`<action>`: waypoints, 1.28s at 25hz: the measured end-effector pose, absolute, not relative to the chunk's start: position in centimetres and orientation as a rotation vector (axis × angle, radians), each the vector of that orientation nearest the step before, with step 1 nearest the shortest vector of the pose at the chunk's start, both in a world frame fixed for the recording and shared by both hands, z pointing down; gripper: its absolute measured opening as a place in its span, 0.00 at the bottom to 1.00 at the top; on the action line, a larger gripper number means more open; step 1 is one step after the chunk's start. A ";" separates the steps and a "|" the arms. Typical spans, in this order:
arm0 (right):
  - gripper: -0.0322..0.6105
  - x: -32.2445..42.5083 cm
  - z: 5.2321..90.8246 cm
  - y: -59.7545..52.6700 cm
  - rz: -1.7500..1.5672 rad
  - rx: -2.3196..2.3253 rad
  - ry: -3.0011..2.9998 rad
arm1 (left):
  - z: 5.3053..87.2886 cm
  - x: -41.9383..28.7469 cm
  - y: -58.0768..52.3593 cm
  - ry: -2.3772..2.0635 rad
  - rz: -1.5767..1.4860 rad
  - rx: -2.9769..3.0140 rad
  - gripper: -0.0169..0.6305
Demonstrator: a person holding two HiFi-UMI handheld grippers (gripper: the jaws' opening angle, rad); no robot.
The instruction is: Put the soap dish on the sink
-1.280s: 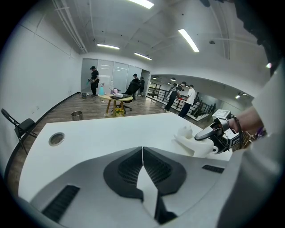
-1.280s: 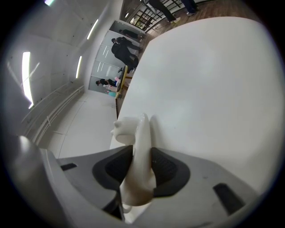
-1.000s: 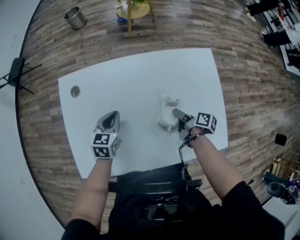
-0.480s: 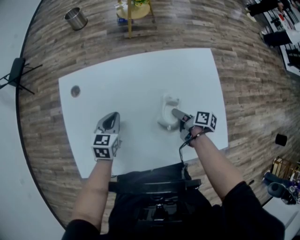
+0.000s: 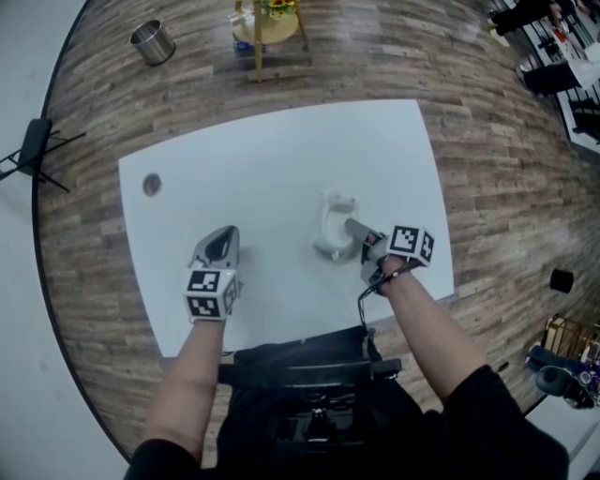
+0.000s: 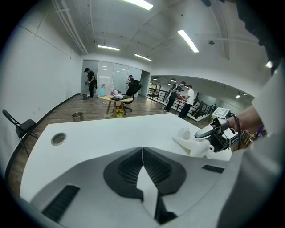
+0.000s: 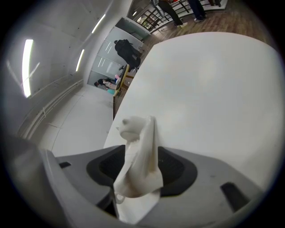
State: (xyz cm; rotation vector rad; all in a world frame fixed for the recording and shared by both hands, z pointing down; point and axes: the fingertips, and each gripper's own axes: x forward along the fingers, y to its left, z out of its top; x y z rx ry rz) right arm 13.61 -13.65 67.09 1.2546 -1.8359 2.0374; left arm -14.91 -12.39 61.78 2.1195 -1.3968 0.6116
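A small white moulded sink piece (image 5: 330, 228) lies on the white table (image 5: 272, 159), right of centre; I cannot tell the soap dish apart from it. My right gripper (image 5: 346, 233) reaches it from the near right. Its jaws have just been opening and now stand open, with the white piece (image 7: 138, 160) loose between them and its knobbed end pointing away. The left gripper view shows the same piece (image 6: 190, 143) with the right gripper (image 6: 209, 133) at it. My left gripper (image 5: 221, 240) rests over the table to the left, shut and empty (image 6: 142, 149).
A round grommet hole (image 5: 151, 185) sits near the table's left edge. On the wooden floor beyond stand a metal bin (image 5: 152, 40), a small wooden table (image 5: 267, 23) and a folding chair (image 5: 33, 141). Several people (image 6: 180, 95) stand far off.
The right gripper's jaws have spread apart around the white piece, which stays on the table. The left gripper has not moved.
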 end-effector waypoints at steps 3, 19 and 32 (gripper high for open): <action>0.43 13.9 67.0 -13.5 2.025 1.285 -1.835 | 61.6 -14.9 -12.1 -1.396 0.607 2.121 0.04; 0.39 14.3 61.0 -14.0 1.720 1.440 -2.179 | 59.2 -14.4 -9.2 -1.421 0.551 2.132 0.04; 0.31 14.7 55.9 -13.2 1.433 1.396 -2.359 | 54.8 -15.0 -8.9 -1.495 0.455 2.124 0.04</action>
